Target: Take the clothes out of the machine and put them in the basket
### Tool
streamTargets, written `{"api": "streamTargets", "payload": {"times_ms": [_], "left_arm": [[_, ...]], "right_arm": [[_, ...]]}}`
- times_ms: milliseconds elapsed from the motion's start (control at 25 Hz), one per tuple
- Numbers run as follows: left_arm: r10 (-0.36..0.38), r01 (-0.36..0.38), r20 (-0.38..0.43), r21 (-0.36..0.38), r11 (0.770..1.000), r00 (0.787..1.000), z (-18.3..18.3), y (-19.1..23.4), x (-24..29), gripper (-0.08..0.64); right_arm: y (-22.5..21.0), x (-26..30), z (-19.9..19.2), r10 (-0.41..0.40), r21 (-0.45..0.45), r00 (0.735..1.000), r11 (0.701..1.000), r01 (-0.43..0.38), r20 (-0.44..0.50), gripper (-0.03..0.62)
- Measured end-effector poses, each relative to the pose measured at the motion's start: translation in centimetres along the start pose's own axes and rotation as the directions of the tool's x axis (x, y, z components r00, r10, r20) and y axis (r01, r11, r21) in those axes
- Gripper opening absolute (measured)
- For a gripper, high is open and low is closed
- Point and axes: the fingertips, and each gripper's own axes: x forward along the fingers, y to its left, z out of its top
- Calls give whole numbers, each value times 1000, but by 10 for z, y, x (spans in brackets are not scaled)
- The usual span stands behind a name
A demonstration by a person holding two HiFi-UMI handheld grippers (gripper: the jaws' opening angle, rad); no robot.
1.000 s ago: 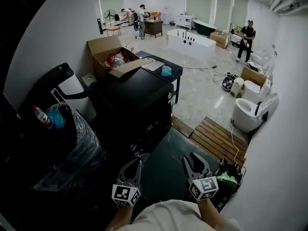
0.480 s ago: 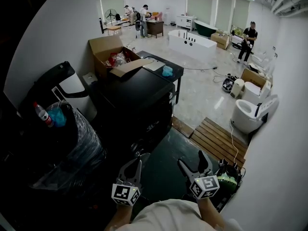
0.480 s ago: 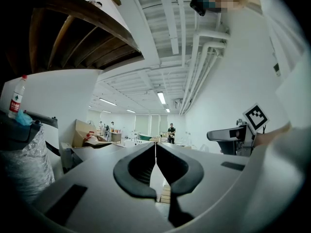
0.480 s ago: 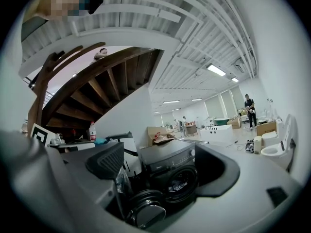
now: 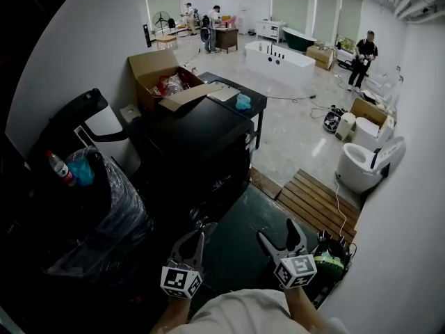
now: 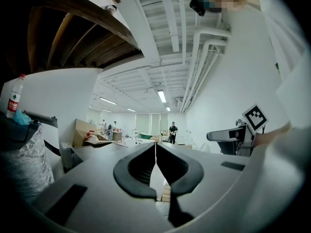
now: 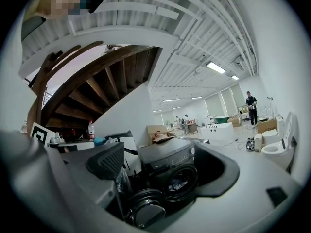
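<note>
A black front-loading washing machine (image 5: 201,145) stands ahead of me against the left wall. In the right gripper view its round door (image 7: 146,210) hangs open, low at the front, and light-coloured clothes (image 7: 180,182) show inside the drum. My left gripper (image 5: 199,234) is low in the head view, short of the machine. Its jaws meet with nothing between them (image 6: 155,152). My right gripper (image 5: 278,232) is beside it, open wide and empty (image 7: 163,166), and points level at the machine's front. A green and black object (image 5: 328,259) lies on the floor at my right.
An open cardboard box (image 5: 163,82) and a black table (image 5: 233,96) stand behind the machine. On the left is a plastic-wrapped bin with a bottle (image 5: 61,167) on top. A wooden pallet (image 5: 316,200) and a white toilet (image 5: 361,165) are on the right. People stand far back.
The right gripper's jaws have spread from nearly closed to wide open. Both hands have stayed in place.
</note>
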Motion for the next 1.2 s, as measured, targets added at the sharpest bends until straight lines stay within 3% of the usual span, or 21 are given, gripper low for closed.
{"api": "streamTargets", "payload": {"times_ms": [400,720,960,1200], "left_arm": [[96,-97,-26,-15,995,995,-8,10,54,21],[210,-212,-34,-39,977,977,-7,11,145,21],[312,-313,-30,-45,949,949,-7,1,205,21],[399,-401,-46,-44,915,916,-18,3,231,21]], "right_arm": [[-49,54,2,71,-31,997,997,-72,-42,434],[-124,133,24,176,-39,981,983,-180,-83,430],[-177,184,38,284,-54,951,955,-292,-124,430],[-205,222,36,353,-57,922,929,-366,-161,425]]}}
